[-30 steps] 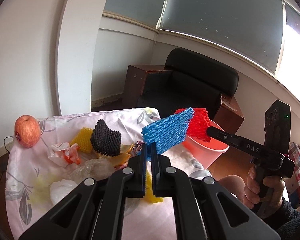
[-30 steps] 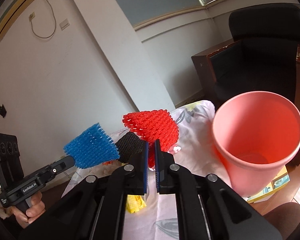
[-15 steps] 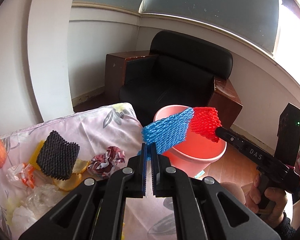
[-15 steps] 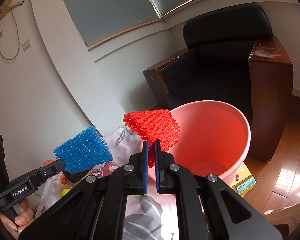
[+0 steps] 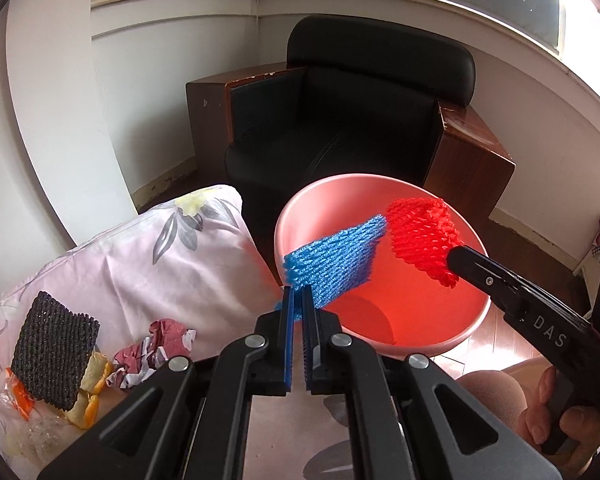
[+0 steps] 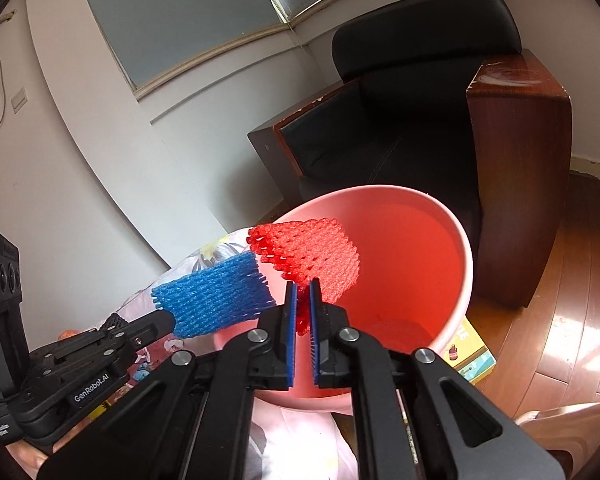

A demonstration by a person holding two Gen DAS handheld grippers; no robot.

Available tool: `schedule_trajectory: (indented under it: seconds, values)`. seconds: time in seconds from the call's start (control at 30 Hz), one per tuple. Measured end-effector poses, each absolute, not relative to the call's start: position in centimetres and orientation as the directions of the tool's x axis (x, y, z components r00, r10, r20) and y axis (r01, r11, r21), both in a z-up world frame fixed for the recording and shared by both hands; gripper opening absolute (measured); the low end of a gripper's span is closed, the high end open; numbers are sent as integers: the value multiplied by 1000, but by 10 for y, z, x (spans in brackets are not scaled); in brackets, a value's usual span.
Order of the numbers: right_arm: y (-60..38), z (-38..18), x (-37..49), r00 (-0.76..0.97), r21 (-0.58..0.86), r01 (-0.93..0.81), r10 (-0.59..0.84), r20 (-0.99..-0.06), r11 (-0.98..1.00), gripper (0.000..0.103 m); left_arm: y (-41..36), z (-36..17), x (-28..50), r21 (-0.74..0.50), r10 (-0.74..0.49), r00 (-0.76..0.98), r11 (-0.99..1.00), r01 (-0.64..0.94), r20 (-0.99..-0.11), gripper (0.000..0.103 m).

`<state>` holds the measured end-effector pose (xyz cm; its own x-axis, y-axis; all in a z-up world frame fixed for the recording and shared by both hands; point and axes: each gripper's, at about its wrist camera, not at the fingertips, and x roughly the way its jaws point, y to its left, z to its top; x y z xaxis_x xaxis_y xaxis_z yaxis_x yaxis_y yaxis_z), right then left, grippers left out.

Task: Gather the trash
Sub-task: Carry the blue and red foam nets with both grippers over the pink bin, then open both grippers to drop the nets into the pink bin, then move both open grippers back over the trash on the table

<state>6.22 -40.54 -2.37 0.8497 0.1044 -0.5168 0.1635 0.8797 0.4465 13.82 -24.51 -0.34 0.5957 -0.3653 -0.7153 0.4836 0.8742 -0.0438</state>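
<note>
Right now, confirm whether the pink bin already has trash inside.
No: the pink bin shows a bare bottom; both foam nets remain held above it.

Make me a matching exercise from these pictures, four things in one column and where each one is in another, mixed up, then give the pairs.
Things:
1. blue foam net
2. red foam net
3. black foam net
4. pink bucket

Places:
A. lying on the floral cloth
B. pinched in the right gripper
C. in front of the black armchair
D. pinched in the left gripper

Pairs: 1-D, 2-B, 3-A, 4-C
</note>
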Motion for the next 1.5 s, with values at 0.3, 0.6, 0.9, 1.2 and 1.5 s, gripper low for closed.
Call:
schedule_trajectory:
  seconds: [0.3, 0.6, 0.9, 1.2, 1.5]
  values:
    - [-407, -35, 71, 832, 450, 188, 102, -545, 873, 6, -250, -15, 148, -39, -355, 577, 873, 487, -736, 4]
    - [-407, -37, 74, 813, 443, 219, 89, -576, 869, 10, -245, -13, 148, -64, -373, 572, 871, 487, -731, 14]
    - [-404, -31, 68, 822, 454, 201, 102, -560, 868, 28, -231, -4, 142, -77, -380, 592, 878, 472, -711, 39]
    - [-401, -21, 59, 832, 451, 190, 101, -545, 872, 34, -212, 11, 131, -95, -391, 618, 885, 455, -682, 40]
    - [-381, -11, 49, 835, 435, 140, 130, -535, 889, 34, -180, 24, 115, -114, -380, 646, 903, 415, -662, 40]
